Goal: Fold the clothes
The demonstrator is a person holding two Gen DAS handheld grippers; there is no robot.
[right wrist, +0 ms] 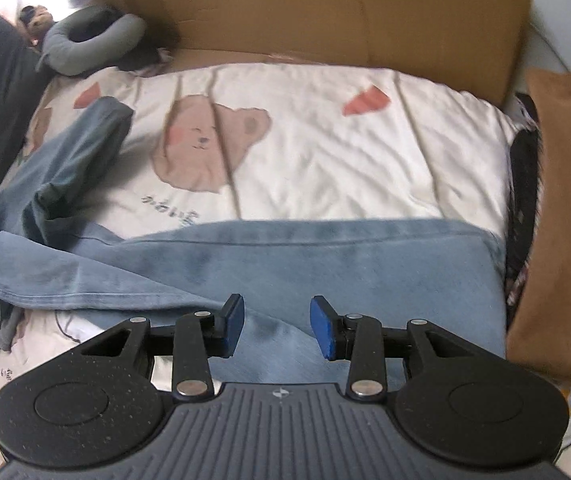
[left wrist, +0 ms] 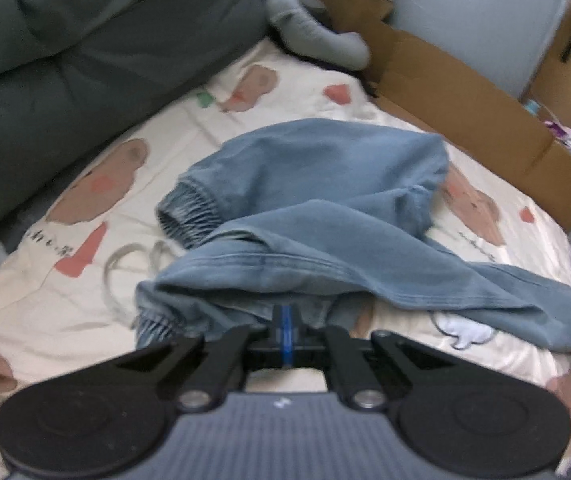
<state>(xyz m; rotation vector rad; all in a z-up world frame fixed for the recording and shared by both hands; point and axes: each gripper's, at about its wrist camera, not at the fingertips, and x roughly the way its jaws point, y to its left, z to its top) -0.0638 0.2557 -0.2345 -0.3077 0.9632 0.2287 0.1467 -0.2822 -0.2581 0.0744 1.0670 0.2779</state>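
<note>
left gripper [left wrist: 286,320] pinching jeans [left wrist: 309,216], right gripper [right wrist: 277,326] parted

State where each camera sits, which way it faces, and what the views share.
Left wrist: on the left gripper, angled down the bed; fingers shut on the blue jeans; a hand at right edge.
Right wrist: on the right gripper, jaws open above denim, facing the cardboard.
Shared: jeans, bear-print sheet, cardboard, grey pillow.

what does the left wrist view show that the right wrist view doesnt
Only left wrist: the left gripper shut on the jeans, and their elastic cuff. Only right wrist: the right gripper open over the denim, and a brown cloth. Both: the jeans, the bear-print sheet and the cardboard.
</note>
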